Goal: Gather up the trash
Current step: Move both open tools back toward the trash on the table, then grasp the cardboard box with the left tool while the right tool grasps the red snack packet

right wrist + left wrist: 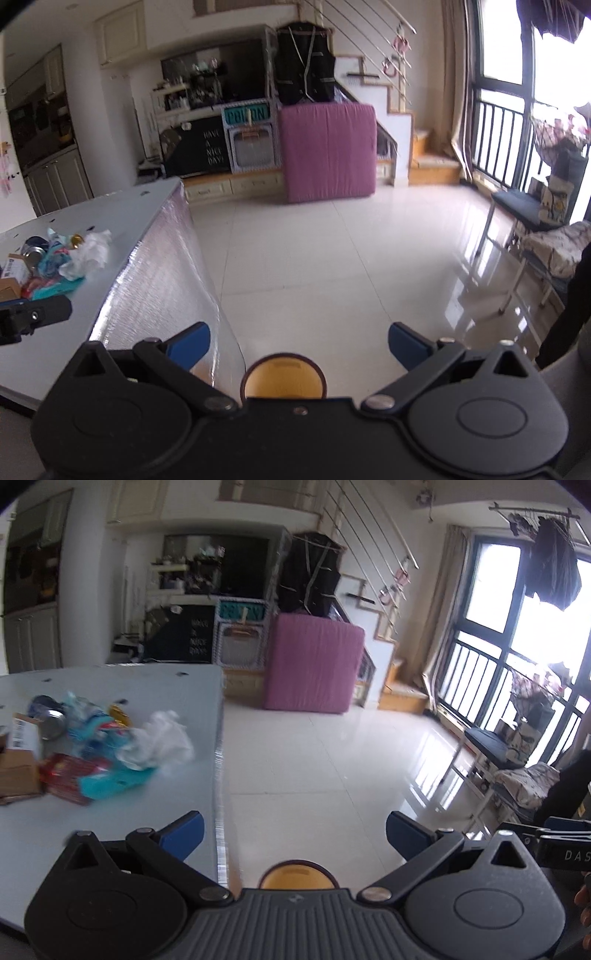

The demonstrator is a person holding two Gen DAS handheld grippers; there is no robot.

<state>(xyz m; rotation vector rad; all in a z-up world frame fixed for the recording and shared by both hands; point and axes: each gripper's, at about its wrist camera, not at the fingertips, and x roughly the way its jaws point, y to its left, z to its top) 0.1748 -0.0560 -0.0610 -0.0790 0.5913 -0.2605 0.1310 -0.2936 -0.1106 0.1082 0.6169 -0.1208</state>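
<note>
While both the left gripper point(294, 830) and right gripper point(299, 345) gaped empty beside the grey table point(155, 686), the heaped wrappers, crumpled white tissue point(159, 744) and can risked scattering if grabbed carelessly.

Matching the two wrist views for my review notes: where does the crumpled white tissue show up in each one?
Left wrist: the crumpled white tissue lies left of centre, at the right end of the trash pile, near the table edge.
Right wrist: the tissue sits at the far left, smaller, again at the pile's right end.
Shared landmark: the pink mattress standing on the floor behind.
</note>
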